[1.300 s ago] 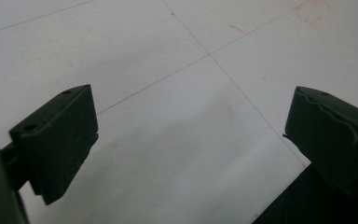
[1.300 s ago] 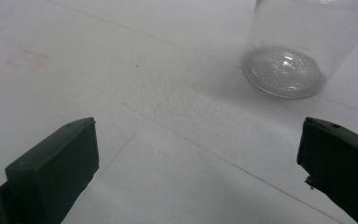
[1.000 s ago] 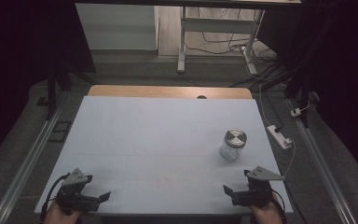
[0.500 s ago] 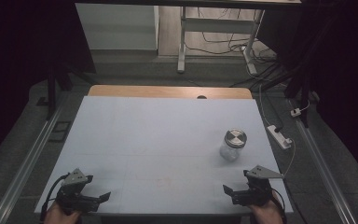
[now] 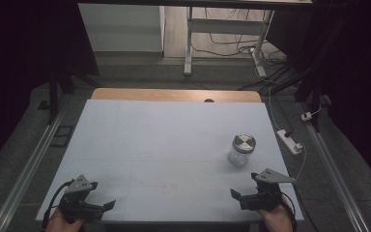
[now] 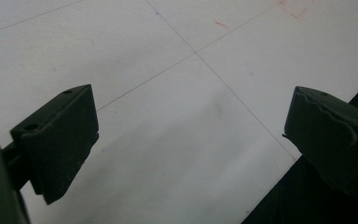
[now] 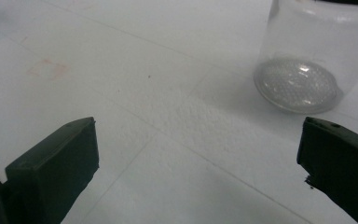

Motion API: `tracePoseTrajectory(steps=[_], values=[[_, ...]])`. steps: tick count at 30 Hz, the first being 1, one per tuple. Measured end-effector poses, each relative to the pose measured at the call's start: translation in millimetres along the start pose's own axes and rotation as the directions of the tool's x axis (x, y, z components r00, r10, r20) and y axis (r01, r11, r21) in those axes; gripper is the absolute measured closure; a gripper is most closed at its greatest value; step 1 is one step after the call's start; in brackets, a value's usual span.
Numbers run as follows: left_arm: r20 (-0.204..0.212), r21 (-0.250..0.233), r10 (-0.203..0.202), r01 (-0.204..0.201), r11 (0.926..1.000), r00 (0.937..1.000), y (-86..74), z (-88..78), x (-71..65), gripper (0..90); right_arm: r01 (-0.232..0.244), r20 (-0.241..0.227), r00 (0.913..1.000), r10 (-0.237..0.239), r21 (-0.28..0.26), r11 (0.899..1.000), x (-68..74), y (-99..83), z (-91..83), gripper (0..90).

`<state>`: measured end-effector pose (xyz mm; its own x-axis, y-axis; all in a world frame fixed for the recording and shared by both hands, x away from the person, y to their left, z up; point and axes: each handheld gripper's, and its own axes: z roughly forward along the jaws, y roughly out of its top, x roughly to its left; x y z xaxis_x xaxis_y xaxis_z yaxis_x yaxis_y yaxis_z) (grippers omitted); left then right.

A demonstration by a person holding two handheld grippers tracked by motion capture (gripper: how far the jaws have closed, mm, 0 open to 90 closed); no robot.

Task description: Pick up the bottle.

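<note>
A clear glass jar [image 5: 241, 150] with a metal lid stands upright on the white table [image 5: 164, 145], right of centre. My right gripper [image 5: 236, 195] rests at the near right edge, a short way in front of the jar, jaws wide apart and empty. In the right gripper view the jar [image 7: 307, 56] stands beyond the right jaw, apart from it. My left gripper [image 5: 107, 205] lies at the near left corner, open, with bare table between its jaws; the left gripper view has the gripper [image 6: 191, 140] over the table's edge.
A wooden strip [image 5: 174, 94] runs along the table's far edge. A white power strip [image 5: 290, 141] and cables lie on the floor to the right. Metal rails [image 5: 29, 164] flank the table. Faint red marks [image 5: 169, 187] sit near the front centre.
</note>
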<state>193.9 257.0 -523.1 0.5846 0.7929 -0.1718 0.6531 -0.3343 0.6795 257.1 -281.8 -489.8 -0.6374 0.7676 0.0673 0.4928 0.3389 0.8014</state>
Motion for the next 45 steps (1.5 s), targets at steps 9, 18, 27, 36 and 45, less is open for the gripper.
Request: tracePoseTrajectory(steps=[9, 18, 27, 36, 45], values=[[-0.002, 0.001, 0.004, -0.004, 1.0000, 1.0000, 0.0, 0.1, -0.4, 3.8, 0.027, 0.010, 0.9996, -0.027, 0.005, 1.000, -1.8, 4.1, 6.8, 0.0], [-0.006, 0.003, -0.003, 0.003, 1.0000, 1.0000, 0.1, 0.1, 0.4, 3.8, -0.009, 0.025, 0.9996, 0.010, -0.035, 0.999, -11.8, 9.6, 10.9, 0.0], [-0.014, 0.009, -0.018, 0.018, 0.9998, 0.9997, 0.4, 0.8, 1.2, 3.8, -0.050, 0.016, 0.9986, 0.051, -0.058, 0.997, -22.2, 15.5, 16.2, 0.0], [-0.016, 0.014, -0.020, 0.020, 0.9997, 0.9997, 0.6, 1.5, 1.2, 4.0, -0.105, -0.008, 0.9945, 0.105, -0.076, 0.992, -37.2, 19.0, 20.7, 0.0], [-0.017, 0.019, -0.016, 0.017, 0.9997, 0.9997, 0.9, 2.3, 0.7, 4.5, -0.087, 0.079, 0.9927, 0.091, -0.045, 0.995, -46.1, 26.2, 24.8, 0.0]])
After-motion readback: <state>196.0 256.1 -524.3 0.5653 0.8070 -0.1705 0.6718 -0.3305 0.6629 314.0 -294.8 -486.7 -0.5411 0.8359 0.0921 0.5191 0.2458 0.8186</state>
